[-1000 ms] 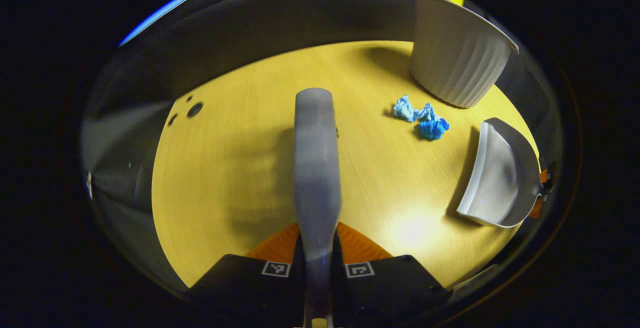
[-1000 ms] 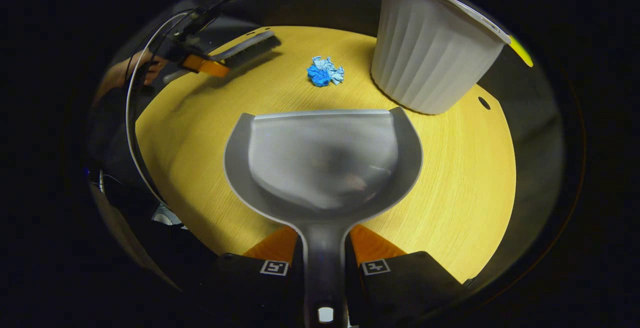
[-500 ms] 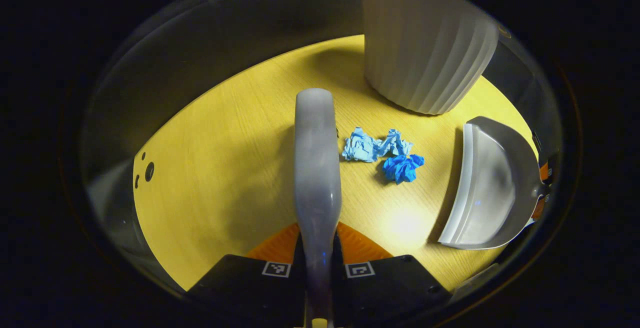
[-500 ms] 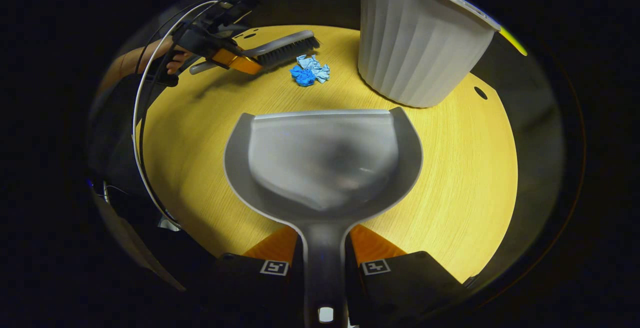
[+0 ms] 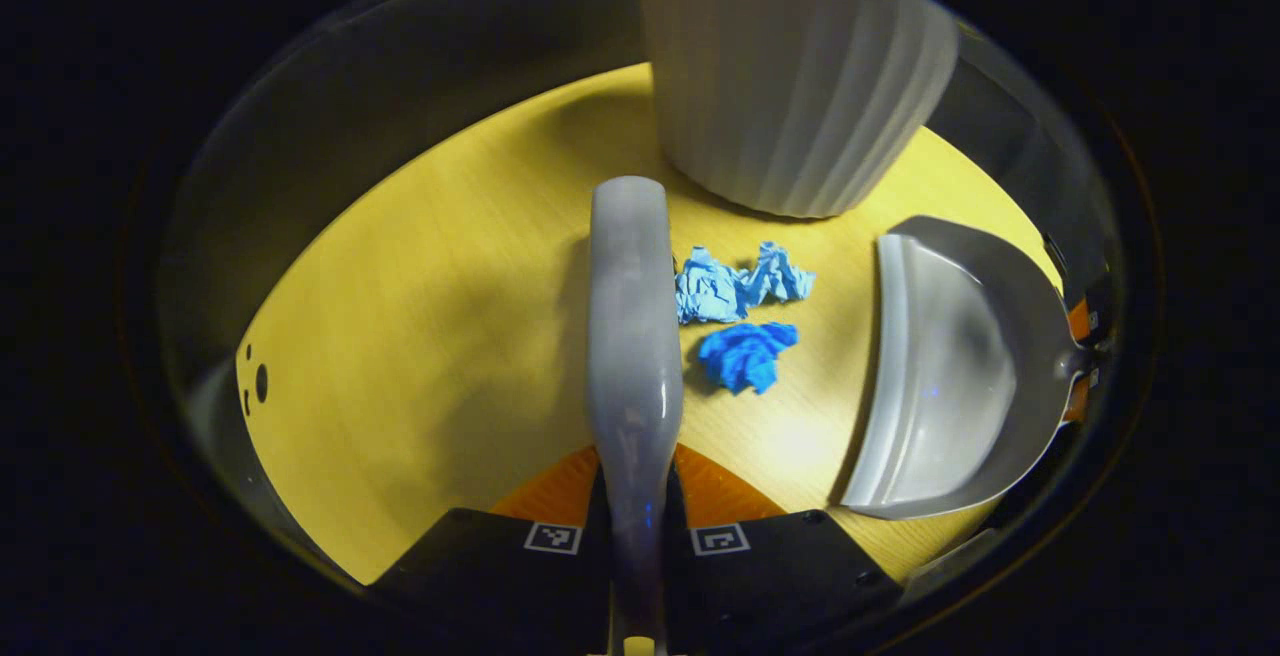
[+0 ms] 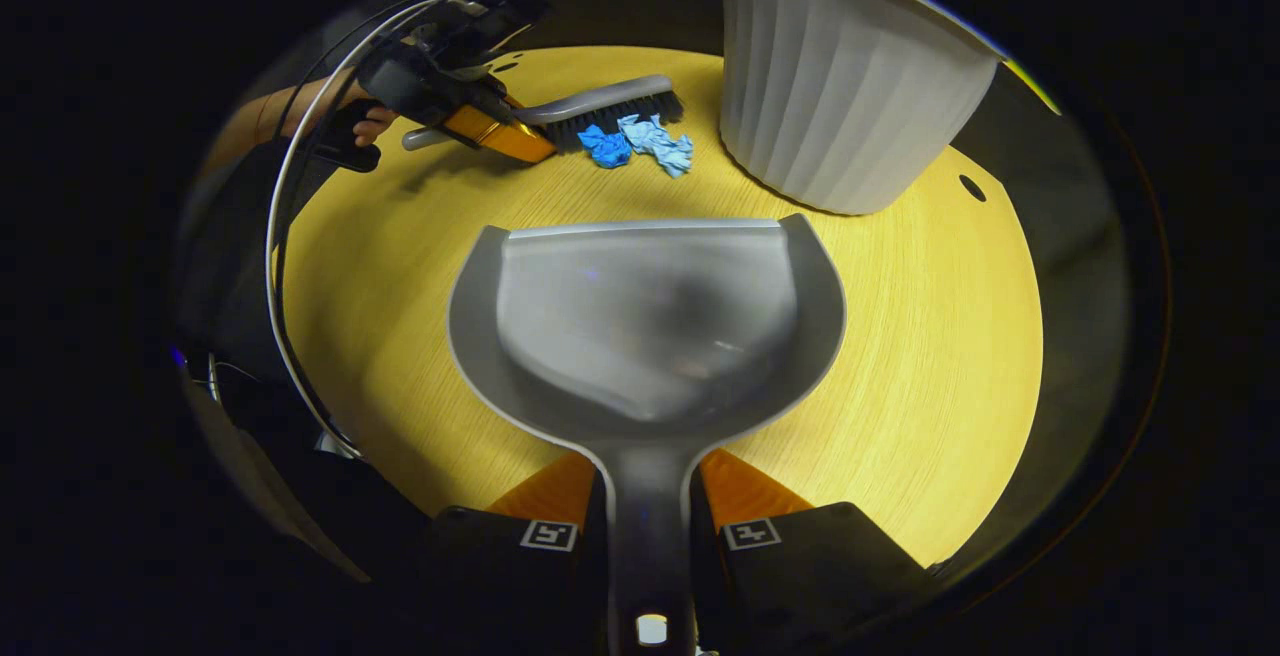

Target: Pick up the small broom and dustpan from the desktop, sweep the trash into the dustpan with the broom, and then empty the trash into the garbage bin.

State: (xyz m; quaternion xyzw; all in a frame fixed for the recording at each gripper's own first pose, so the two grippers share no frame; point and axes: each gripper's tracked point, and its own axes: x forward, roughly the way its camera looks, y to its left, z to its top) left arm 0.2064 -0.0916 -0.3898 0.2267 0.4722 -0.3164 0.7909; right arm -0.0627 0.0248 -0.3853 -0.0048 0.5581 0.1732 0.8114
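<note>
Your left gripper [image 5: 636, 496] clamps the handle of the small broom [image 5: 633, 336], both fingers pressed on it. In the left gripper view the broom's long axis runs straight away from the camera toward the garbage bin [image 5: 790, 76], its grey back hiding the bristles. In the right gripper view the broom [image 6: 600, 108] lies nearly level, left of the bin [image 6: 840, 86], bristles down on the desktop [image 6: 900, 356] and head pointing at the bin's base.

The trash is crumpled paper in two blues. In the left gripper view the pale wads [image 5: 740, 281] sit just in front of the bin's foot, touching the broom's right edge, and the darker wad [image 5: 745, 356] lies a little nearer you, close beside them. In the right gripper view the darker wad [image 6: 605, 147] and the pale wads [image 6: 660, 143] rest against the bristles, left of the bin.

Your right gripper [image 6: 648, 501] is closed on the dustpan's handle, a finger on each side. The dustpan [image 6: 645, 321] points its straight open lip at the trash and the bin, handle trailing back to you, its long axis in line with the fingers. In the left gripper view the dustpan [image 5: 950, 376] stands below and right of the bin, lip facing the paper, apart from it.

The only markings are small square black-and-white tags on each gripper's fingers [image 6: 548, 534]; they carry no readable words.
</note>
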